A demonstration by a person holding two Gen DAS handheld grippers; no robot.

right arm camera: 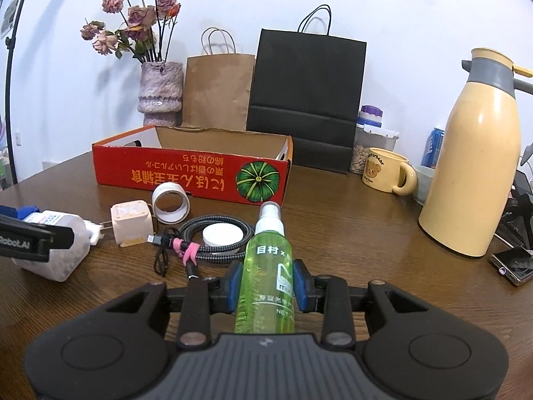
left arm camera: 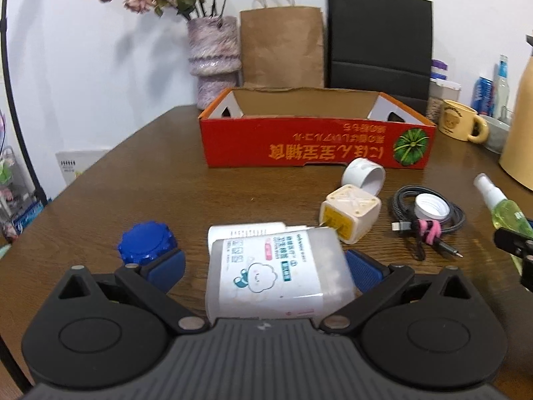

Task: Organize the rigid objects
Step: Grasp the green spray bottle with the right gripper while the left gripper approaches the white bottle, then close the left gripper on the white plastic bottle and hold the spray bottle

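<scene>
My left gripper (left arm camera: 265,266) is open around a translucent white cotton-bud box (left arm camera: 276,273) lying on the wooden table. Its left pad stands clear of the box, and its right pad is close to the box's side. A blue screw cap (left arm camera: 146,241) sits just beyond the left pad. My right gripper (right arm camera: 266,286) is shut on a green spray bottle (right arm camera: 266,266), nozzle pointing away. Ahead lie a cream charger plug (left arm camera: 349,211), a white tape roll (left arm camera: 364,173), a coiled cable (left arm camera: 429,220) around a white lid (left arm camera: 431,206), and an open red cardboard box (left arm camera: 316,133).
A cream thermos jug (right arm camera: 476,166), a yellow mug (right arm camera: 386,170) and a small dark device (right arm camera: 511,265) stand on the right. Brown and black paper bags (right arm camera: 306,93) and a flower vase (right arm camera: 160,90) line the wall behind the red box.
</scene>
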